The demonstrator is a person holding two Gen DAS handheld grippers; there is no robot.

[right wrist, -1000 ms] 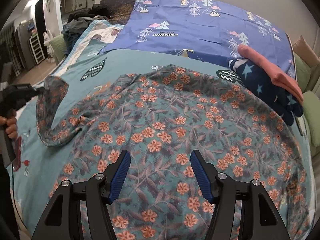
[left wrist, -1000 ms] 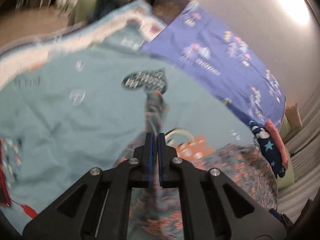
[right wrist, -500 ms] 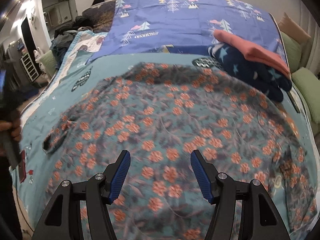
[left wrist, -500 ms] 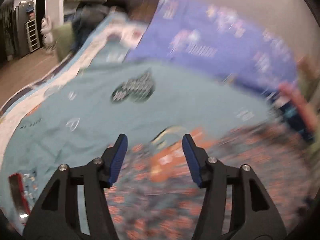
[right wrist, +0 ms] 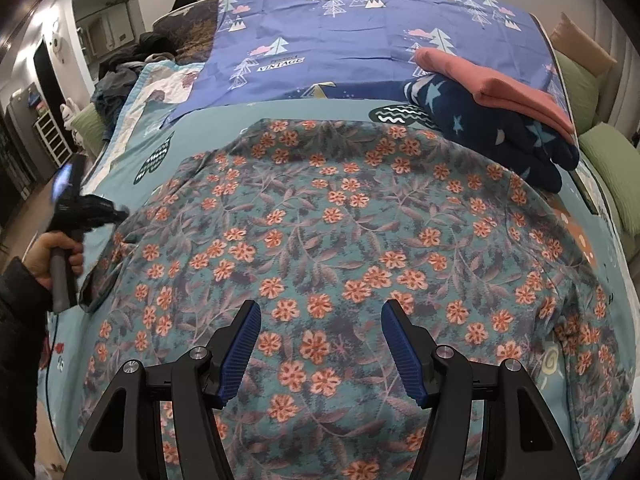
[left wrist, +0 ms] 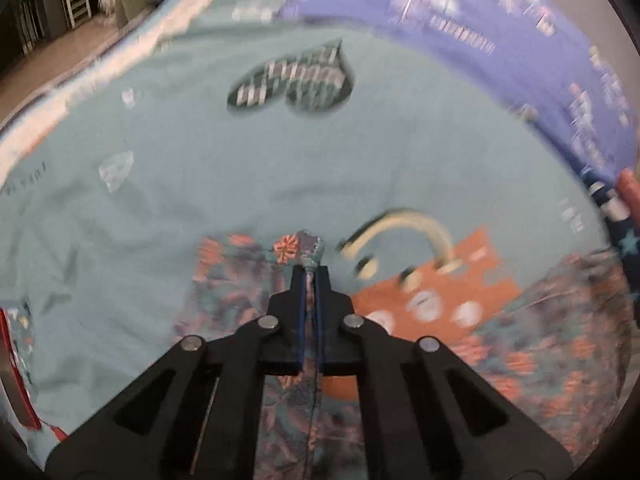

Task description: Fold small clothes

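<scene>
Between the closed jaws of the left gripper (left wrist: 310,276): a fold of the teal garment printed with orange flowers and grey leaves (right wrist: 340,248), pinched at its sleeve end (left wrist: 298,246), pads pressed flat on the cloth. Half a second back, same jaws wide apart over the fabric with nothing in them; a second back, shut on a raised strip of that cloth. So: let go, moved over, gripped again at a new spot lower on the sleeve. Reads as a regrip for a better hold before folding the sleeve inward, not progress on the fold itself.

Ahead of the left jaws: bare teal bedsheet (left wrist: 240,168) with a dark heart-shaped print (left wrist: 292,84), blurred by motion.

Under and beyond the right gripper (right wrist: 320,354): the flowered garment's body spread flat and wide across the bed, no fold made yet. Blue pads set well apart, nothing between them, hanging above the near hem. Off to the left of those jaws: a hand (right wrist: 52,254) on the other tool's handle at the sleeve edge. Far right of them: a folded navy star-print fleece (right wrist: 480,124) with a folded coral cloth (right wrist: 492,84) on top, clear of the work.
</scene>
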